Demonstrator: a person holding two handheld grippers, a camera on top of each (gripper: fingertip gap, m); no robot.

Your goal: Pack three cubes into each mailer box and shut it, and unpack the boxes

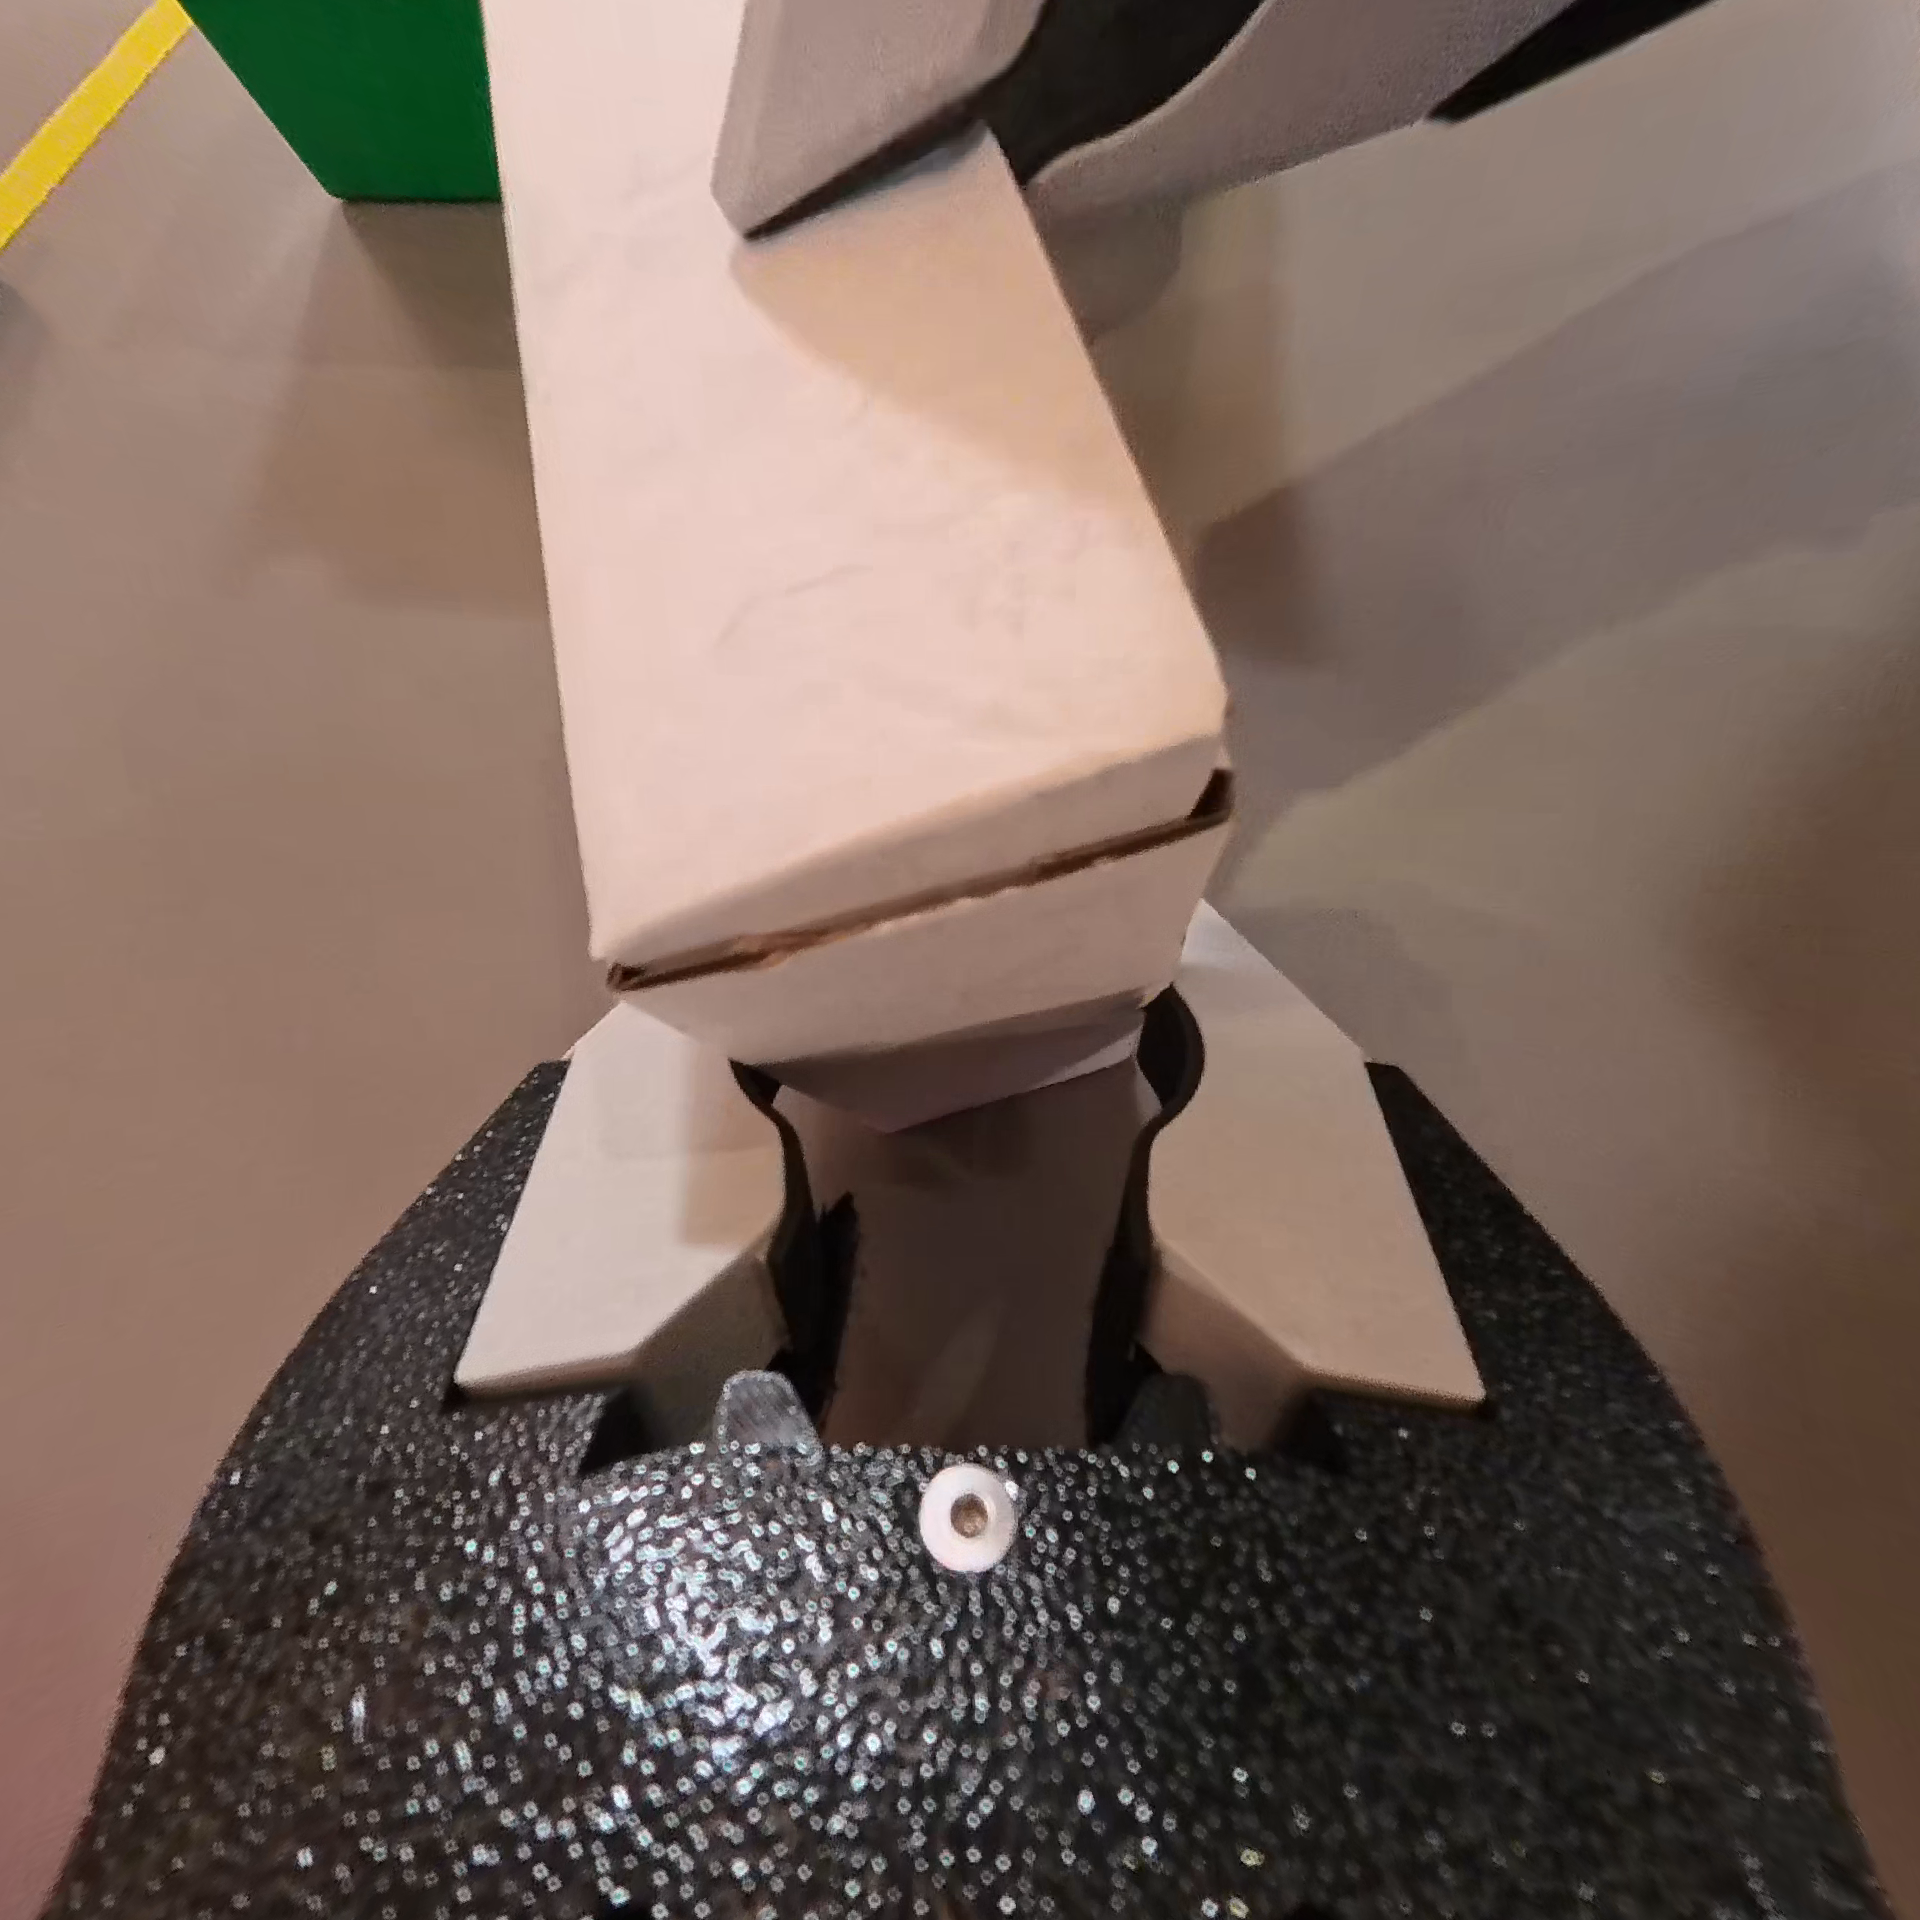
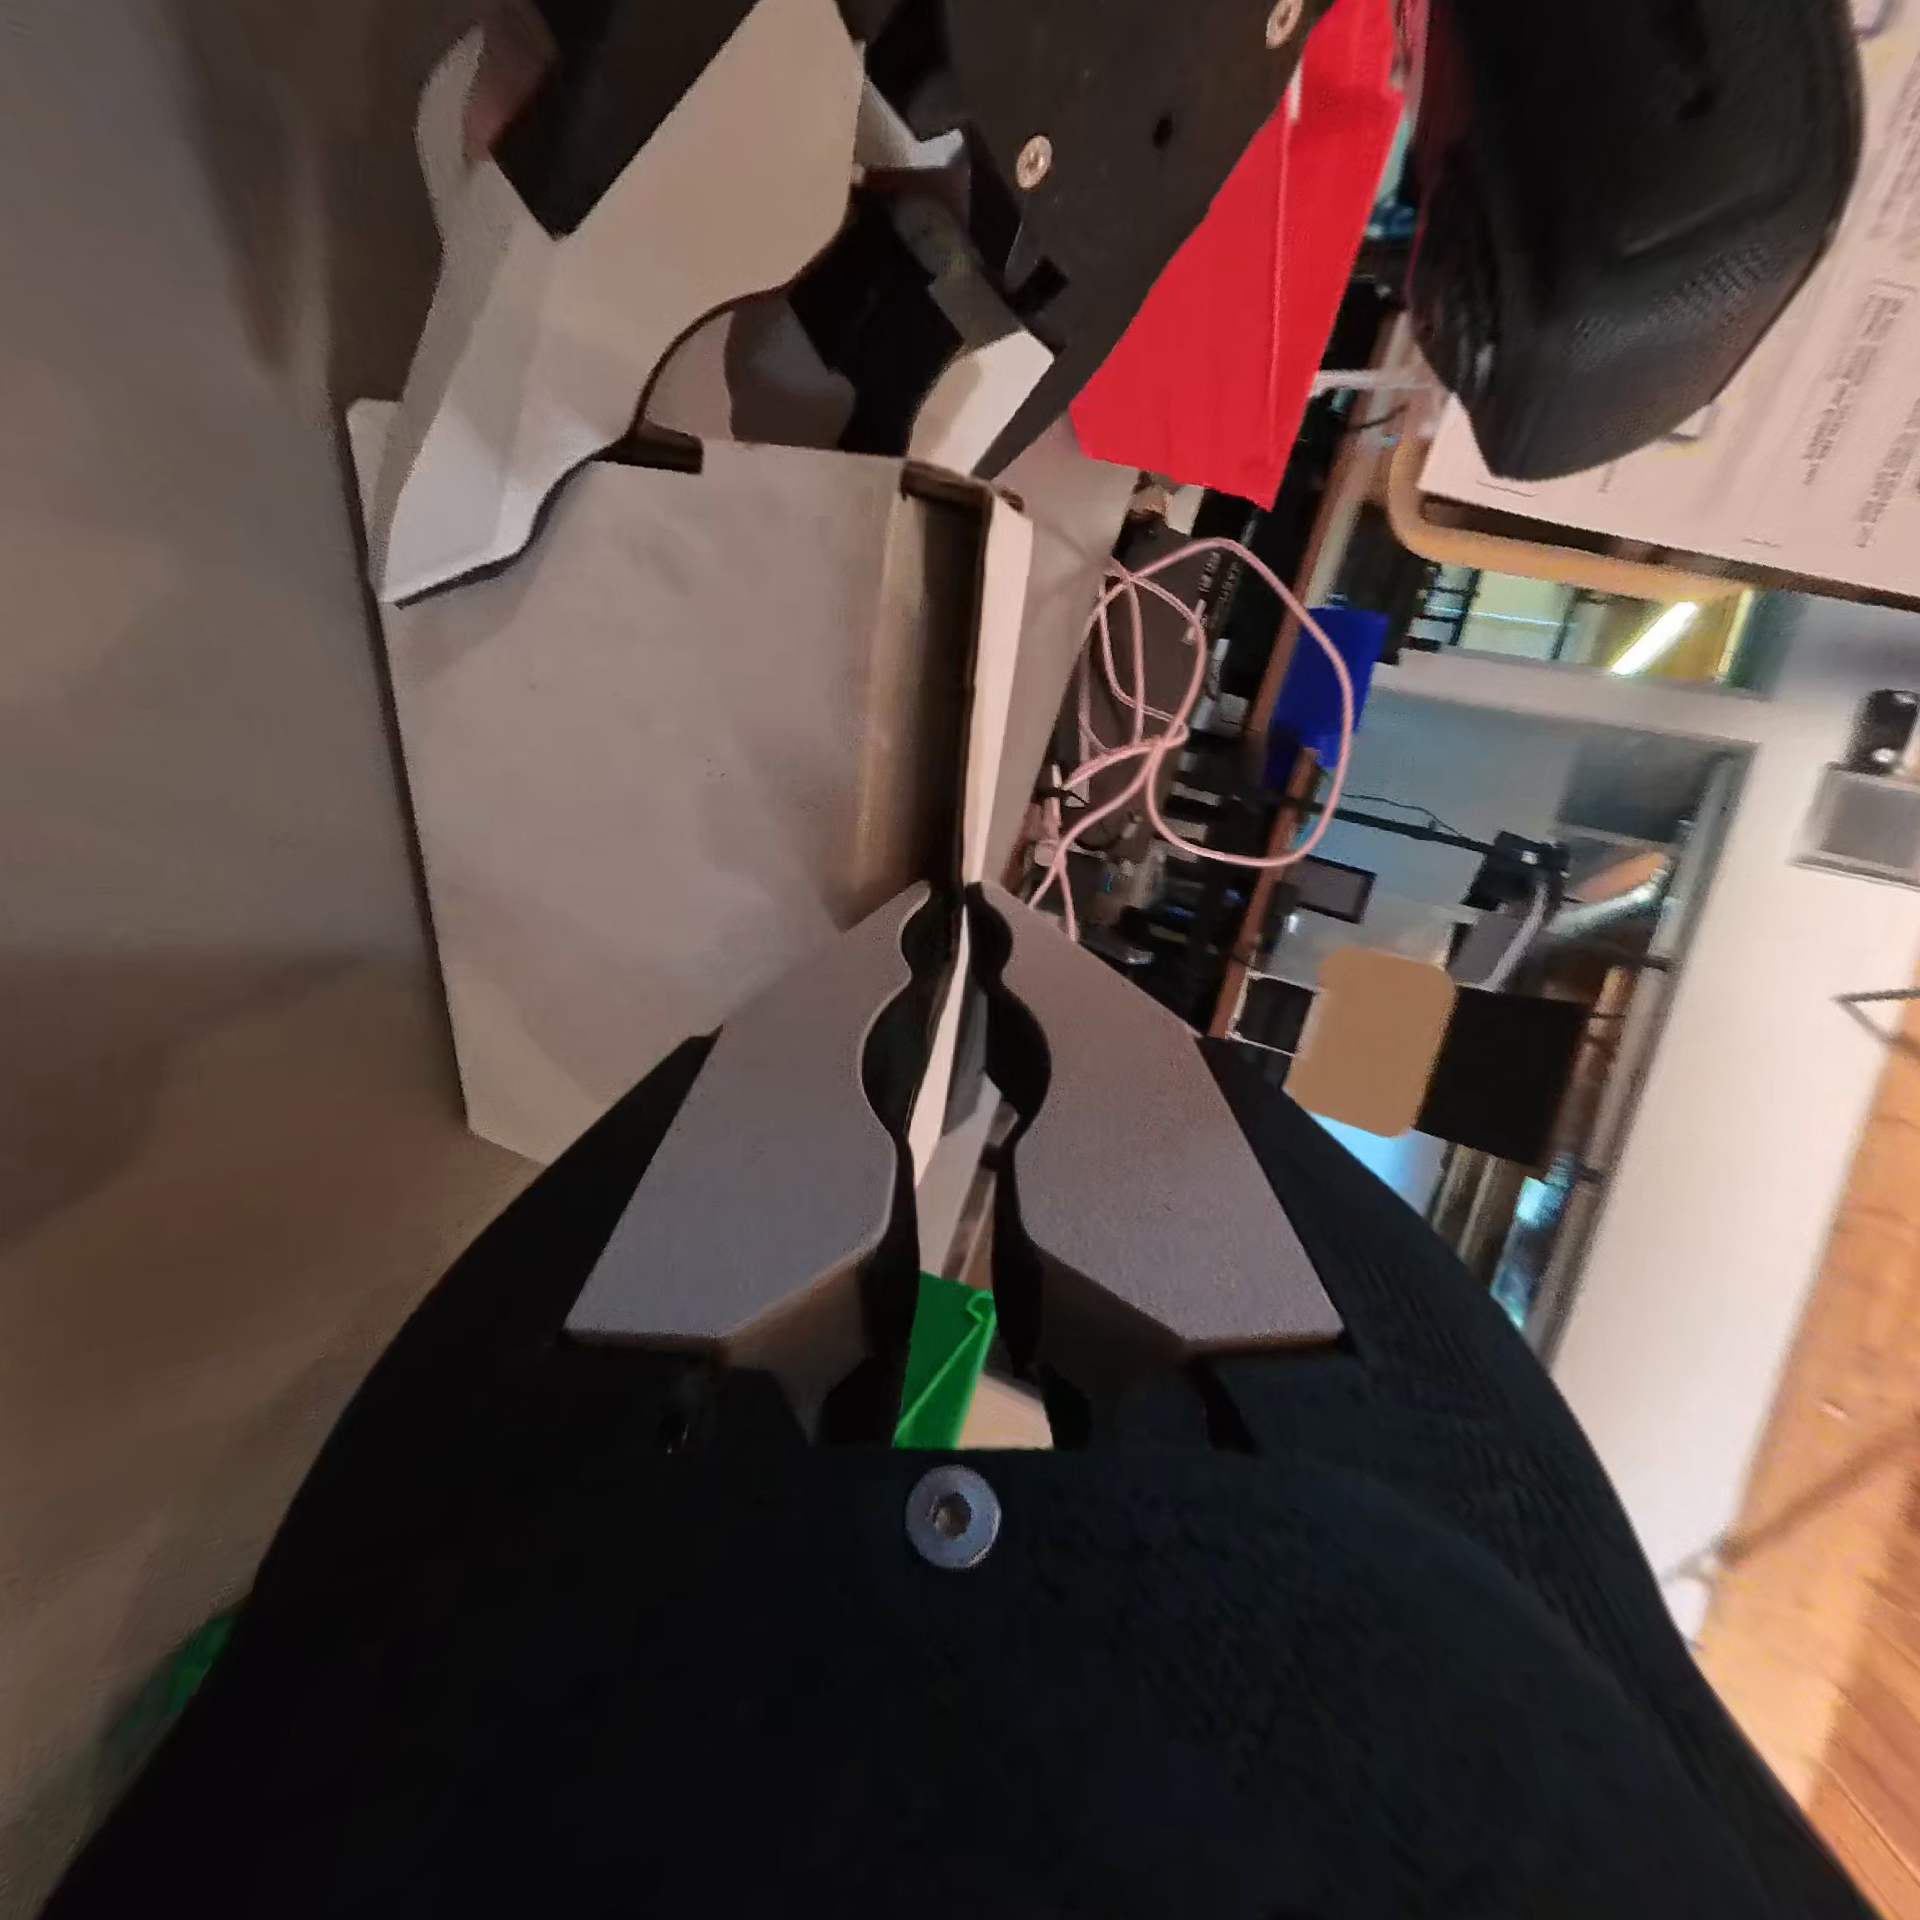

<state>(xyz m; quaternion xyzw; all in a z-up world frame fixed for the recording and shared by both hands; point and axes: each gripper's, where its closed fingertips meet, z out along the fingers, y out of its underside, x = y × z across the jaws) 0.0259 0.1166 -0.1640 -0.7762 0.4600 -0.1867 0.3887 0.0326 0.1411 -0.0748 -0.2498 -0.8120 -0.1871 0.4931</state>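
Your left tongs (image 1: 940, 1049) clamp the white mailer box (image 1: 831, 582) by its end, mid-frame. Your right tongs (image 2: 961, 914) pinch its thin lid panel (image 2: 1003, 665). Light, creasable card: hold corners, squeeze gently.

Black speckled gripper (image 1: 935, 1039); pale grey jaws

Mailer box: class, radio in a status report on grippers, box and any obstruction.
Left gripper clamped on the white mailer box, lid seam closed. Right gripper pinching the box's flap edge. Green cube behind, clear.
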